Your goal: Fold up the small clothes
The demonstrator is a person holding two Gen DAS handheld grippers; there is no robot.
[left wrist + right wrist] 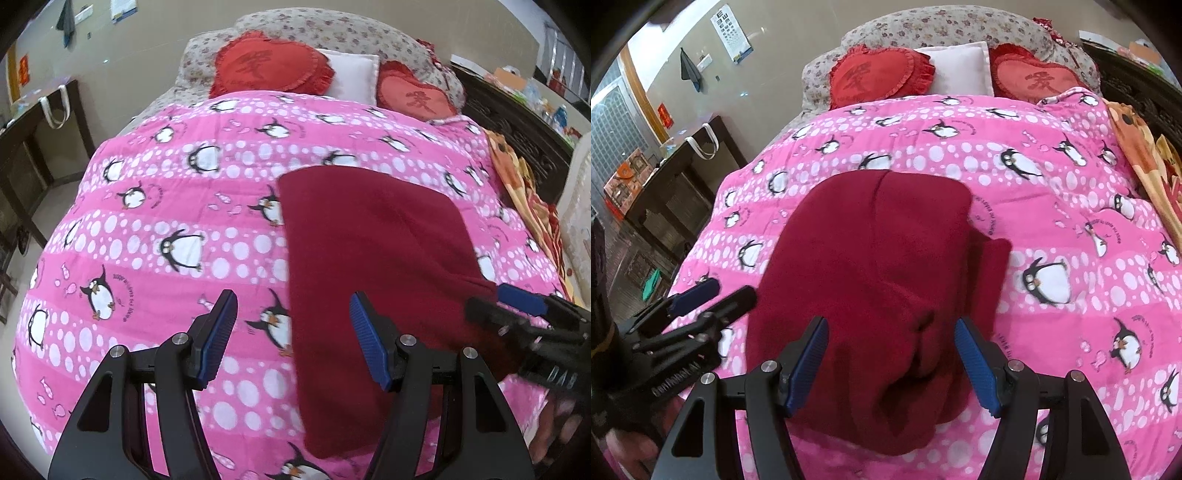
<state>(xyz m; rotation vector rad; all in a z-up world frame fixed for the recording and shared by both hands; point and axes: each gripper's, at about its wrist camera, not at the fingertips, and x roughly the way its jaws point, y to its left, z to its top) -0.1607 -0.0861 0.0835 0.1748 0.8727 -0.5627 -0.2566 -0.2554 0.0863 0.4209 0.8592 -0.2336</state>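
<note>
Through the left wrist camera we see our left gripper [293, 332] with its blue-padded jaws spread wide and nothing between them, hovering above a pink penguin-print quilt [166, 206]. The dark red garment [373, 258] lies folded flat on that quilt, filling the frame from the centre toward 4 o'clock; the right-hand finger of our left gripper overlaps its near part, the left-hand one sits over bare quilt. At 3 to 4 o'clock our right gripper [524, 306] comes in from the side at the garment's right edge; we cannot tell from here how its jaws stand. At 12 o'clock two red heart cushions [273, 62] flank a white pillow [354, 75] against a floral headboard [332, 29].

Through the right wrist camera our right gripper [892, 365] also has its jaws wide apart and grips nothing. The garment [871, 258] lies straight ahead, from the centre down to 6 o'clock, rumpled into soft folds between the fingers, with a narrower flap poking out at 3 o'clock. Our left gripper [713, 295] sits at 8 o'clock just beside the garment's left edge. A dark wooden table [676, 177] stands at 9 to 10 o'clock beside the bed.
</note>
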